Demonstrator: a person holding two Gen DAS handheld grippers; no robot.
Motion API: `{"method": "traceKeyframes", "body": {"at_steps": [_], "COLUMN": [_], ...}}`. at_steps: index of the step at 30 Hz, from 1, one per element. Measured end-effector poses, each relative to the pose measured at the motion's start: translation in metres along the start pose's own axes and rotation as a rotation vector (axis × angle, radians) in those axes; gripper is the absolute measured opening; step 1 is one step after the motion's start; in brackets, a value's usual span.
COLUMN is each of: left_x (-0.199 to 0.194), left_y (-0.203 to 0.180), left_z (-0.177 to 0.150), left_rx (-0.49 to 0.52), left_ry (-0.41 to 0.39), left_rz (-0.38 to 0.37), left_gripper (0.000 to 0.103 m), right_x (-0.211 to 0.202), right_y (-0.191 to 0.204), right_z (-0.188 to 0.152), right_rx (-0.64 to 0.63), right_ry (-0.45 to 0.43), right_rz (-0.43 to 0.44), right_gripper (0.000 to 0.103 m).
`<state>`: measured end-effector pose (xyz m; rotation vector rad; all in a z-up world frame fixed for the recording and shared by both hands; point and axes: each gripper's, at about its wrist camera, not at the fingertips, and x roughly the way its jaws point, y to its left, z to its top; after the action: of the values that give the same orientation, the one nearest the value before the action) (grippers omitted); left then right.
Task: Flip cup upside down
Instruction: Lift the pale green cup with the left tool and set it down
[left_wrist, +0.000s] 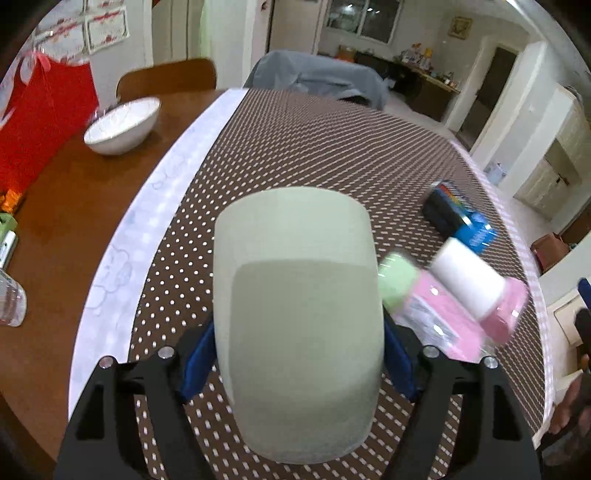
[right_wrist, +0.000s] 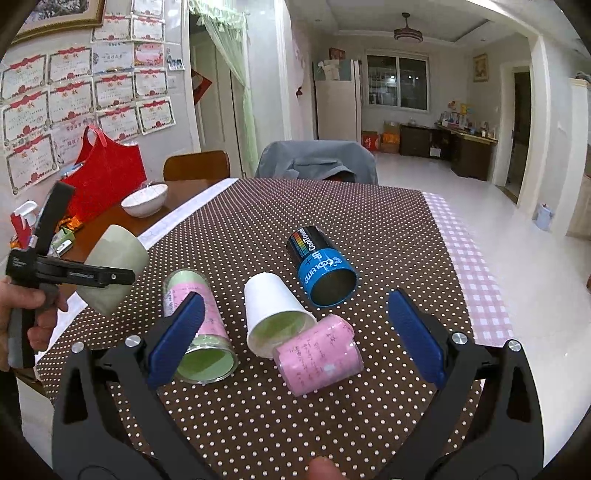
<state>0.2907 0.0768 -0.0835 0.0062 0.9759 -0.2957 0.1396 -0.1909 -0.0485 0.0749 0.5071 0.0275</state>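
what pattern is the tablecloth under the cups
Brown with small white dots on the tablecloth, with a pink checked border; the right wrist view shows it best.

The left tool is holding the cup above the cloth, off to the left of the right tool. Four cups are lying on their sides on the cloth ahead of the right tool: the leftmost cup, the middle cup seemingly touching the nearest cup, and the farthest cup behind them. A bowl is sitting on the bare desk, left of the cloth.
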Motion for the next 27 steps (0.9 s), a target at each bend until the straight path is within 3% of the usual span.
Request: {"method": "traceKeyframes", "body": {"at_steps": [5, 11, 20, 27], "left_x": [-0.048, -0.079, -0.063, -0.028], "left_y": [-0.044, -0.105, -0.159, -0.182], "left_z": [-0.019, -0.054, -0.107, -0.124], "left_rx": [0.074, 0.159, 0.205, 0.242], "left_ry": [-0.068, -0.093, -0.014, 0.064], "left_rz": [-0.042, -0.107, -0.190, -0.194], "left_gripper": [0.076, 0.076, 0.076, 0.076], "right_x": [-0.035, -0.076, -0.105, -0.104], "right_y": [-0.012, -0.030, -0.049, -0.058], "right_z": [-0.006, -0.018, -0.035, -0.042], "right_rx": [0.029, 0.069, 0.112, 0.133], "right_ry": [-0.045, -0.087, -0.102, -0.085], "right_rz": [-0.011, -0.028, -0.042, -0.053], "right_gripper": [0.097, 0.097, 0.097, 0.097]}}
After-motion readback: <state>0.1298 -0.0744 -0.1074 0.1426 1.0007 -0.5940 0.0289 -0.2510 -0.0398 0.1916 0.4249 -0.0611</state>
